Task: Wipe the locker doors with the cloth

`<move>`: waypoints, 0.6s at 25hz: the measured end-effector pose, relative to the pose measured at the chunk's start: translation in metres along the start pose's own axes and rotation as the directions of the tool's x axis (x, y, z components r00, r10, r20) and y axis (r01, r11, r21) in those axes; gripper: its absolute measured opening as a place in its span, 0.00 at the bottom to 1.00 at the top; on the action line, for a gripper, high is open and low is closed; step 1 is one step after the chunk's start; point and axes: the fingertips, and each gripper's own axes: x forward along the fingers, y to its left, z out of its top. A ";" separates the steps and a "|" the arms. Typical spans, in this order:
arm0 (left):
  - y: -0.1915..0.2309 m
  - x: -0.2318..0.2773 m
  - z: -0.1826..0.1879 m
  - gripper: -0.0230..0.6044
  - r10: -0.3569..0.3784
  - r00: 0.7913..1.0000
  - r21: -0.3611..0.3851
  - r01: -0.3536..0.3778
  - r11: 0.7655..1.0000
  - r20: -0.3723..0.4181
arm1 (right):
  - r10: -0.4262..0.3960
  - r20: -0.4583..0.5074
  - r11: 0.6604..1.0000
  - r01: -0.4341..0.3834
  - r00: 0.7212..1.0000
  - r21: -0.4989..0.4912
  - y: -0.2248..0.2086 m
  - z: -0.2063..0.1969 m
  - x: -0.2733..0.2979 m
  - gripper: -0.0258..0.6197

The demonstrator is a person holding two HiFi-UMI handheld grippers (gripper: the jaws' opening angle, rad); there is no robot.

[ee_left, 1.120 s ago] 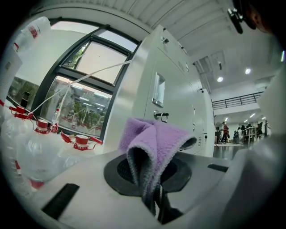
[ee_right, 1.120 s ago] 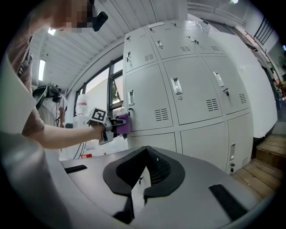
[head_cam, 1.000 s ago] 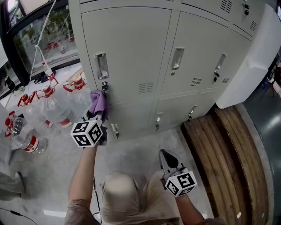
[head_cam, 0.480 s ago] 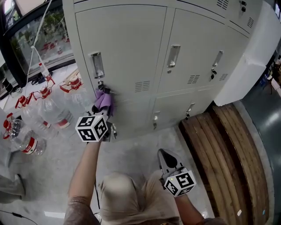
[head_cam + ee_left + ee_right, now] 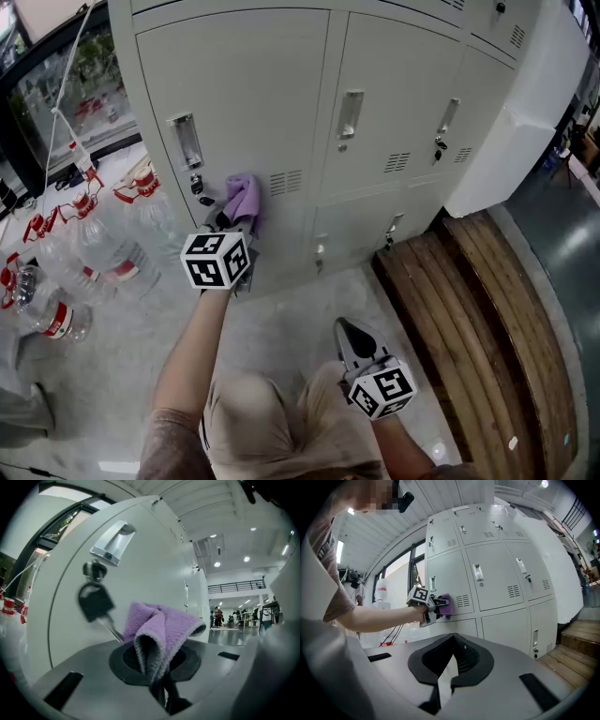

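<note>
**Purple cloth on the locker door**

The left gripper pinches a soft, fluffy purple cloth tight between its jaws. The cloth is folded into a lump. It presses on the smooth, pale grey metal locker door, low down and to the right of the lock. A dark key hangs in the lock, just left of the cloth. Above the key is a shiny, long metal handle. Thin vent slots sit just right of the cloth.

The right gripper hangs low near the person's lap, well away from the lockers. Its jaws are pressed together with nothing in them.

Clear plastic water bottles with red tops lie on the floor to the left, near the locker's side edge. Brown wooden boards lie to the right. A big white slab leans over the far right lockers. The flat door is bare above the cloth, and the doors to the right have only small handles and locks.
</note>
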 end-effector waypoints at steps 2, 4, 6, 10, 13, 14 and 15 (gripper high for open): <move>-0.009 0.009 -0.001 0.10 -0.013 1.000 0.012 0.013 1.000 -0.008 | -0.007 -0.002 1.000 0.007 1.000 0.000 -0.002 0.000 -0.002 0.04; -0.019 0.018 -0.003 0.10 -0.029 0.999 0.025 0.029 0.999 -0.017 | -0.014 -0.001 1.000 0.014 1.000 -0.001 -0.004 0.000 -0.004 0.04; -0.028 0.027 -0.006 0.10 -0.045 0.999 0.035 0.046 0.998 -0.024 | -0.020 0.003 1.000 0.021 1.000 -0.002 -0.006 0.000 -0.007 0.04; -0.044 0.043 -0.012 0.10 -0.069 0.997 0.037 0.070 0.997 -0.037 | -0.037 0.001 0.999 0.037 0.999 -0.003 -0.011 0.001 -0.011 0.04; -0.056 0.054 -0.016 0.10 -0.087 0.995 0.035 0.089 0.995 -0.047 | -0.055 -0.003 0.998 0.055 0.998 -0.003 -0.018 -0.001 -0.015 0.04; -0.060 0.058 -0.018 0.10 -0.096 0.994 0.036 0.098 0.994 -0.053 | -0.060 -0.004 0.998 0.060 0.998 -0.002 -0.019 -0.002 -0.016 0.04; -0.064 0.062 -0.019 0.10 -0.107 0.992 0.039 0.109 0.993 -0.060 | -0.063 -0.004 0.998 0.063 0.998 -0.002 -0.019 -0.002 -0.016 0.04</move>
